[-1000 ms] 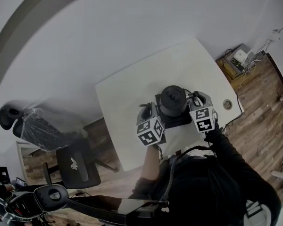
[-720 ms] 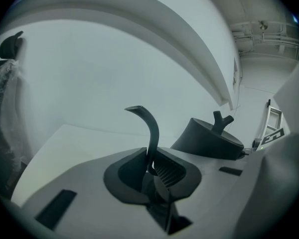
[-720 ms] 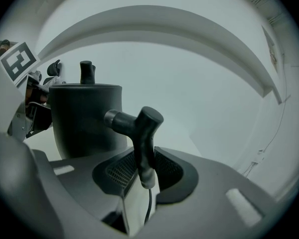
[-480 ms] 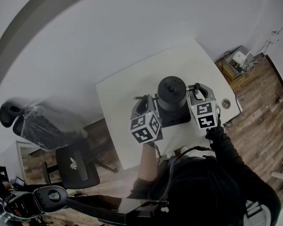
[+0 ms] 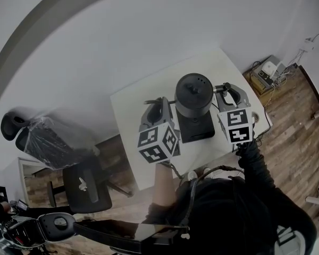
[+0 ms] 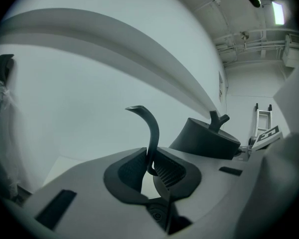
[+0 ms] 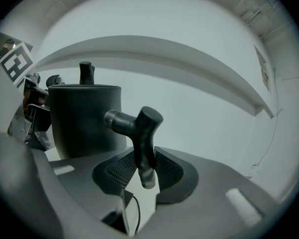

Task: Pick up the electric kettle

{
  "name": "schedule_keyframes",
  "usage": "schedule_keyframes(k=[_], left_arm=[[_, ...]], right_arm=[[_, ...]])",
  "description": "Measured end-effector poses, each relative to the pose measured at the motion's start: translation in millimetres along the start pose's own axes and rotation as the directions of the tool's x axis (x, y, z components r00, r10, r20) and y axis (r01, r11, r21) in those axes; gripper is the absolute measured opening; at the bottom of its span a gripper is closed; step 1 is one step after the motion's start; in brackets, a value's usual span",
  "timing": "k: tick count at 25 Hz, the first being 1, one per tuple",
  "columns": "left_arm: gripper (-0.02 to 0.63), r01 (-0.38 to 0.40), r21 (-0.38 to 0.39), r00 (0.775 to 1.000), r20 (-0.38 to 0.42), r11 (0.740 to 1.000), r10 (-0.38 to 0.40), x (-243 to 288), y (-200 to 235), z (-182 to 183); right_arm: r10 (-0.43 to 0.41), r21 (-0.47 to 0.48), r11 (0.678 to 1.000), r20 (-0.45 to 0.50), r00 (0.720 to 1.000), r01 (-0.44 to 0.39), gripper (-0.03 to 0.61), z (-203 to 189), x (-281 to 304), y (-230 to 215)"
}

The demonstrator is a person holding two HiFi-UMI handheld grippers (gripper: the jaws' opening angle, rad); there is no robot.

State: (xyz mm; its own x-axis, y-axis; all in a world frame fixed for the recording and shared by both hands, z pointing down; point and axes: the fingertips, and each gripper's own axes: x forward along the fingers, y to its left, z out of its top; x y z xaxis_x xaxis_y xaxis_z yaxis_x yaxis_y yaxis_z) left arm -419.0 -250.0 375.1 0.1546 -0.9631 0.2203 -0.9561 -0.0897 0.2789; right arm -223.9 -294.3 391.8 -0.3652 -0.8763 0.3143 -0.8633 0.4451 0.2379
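Bearing counter (image 5: 132,122): white, set against the far wall, black base standing on it.
Kettle (image 5: 194,95): black, lidded, upright, held in the air between both grippers, above the base and apart from it.
Base (image 5: 198,134): flat, square, on the counter's near right part, under the kettle.
Left gripper (image 6: 150,164): clamped on the thin curved spout (image 6: 152,128) at the kettle's left side.
Right gripper (image 7: 142,164): clamped on the upright bar of the handle (image 7: 145,133) at the kettle's right side.
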Motion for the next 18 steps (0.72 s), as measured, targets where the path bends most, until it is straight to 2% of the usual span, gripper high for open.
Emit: schedule_keyframes(k=[4,11,18], left_arm=[[0.043,0.011,0.028,0.999,0.033,1.000,-0.012,-12.0,-9.4,23.1],[0.043,0.013,0.031,0.997,0.071,0.999,-0.015,-32.3,-25.4,53.3],[0.043,0.006,0.052,0.996,0.085,0.999,-0.011,-45.2,-34.8,69.7]], right_arm=[[-0.003,-0.001,1.000,0.031,1.000,0.003,0.100,21.4,-13.3,-3.9],[-0.021,-0.012,1.000,0.087,0.996,0.022,0.100,54.0,-38.2,-11.9],[-0.023,-0.014,1.000,0.121,0.992,0.025,0.100,70.2,-51.5,-15.4]])
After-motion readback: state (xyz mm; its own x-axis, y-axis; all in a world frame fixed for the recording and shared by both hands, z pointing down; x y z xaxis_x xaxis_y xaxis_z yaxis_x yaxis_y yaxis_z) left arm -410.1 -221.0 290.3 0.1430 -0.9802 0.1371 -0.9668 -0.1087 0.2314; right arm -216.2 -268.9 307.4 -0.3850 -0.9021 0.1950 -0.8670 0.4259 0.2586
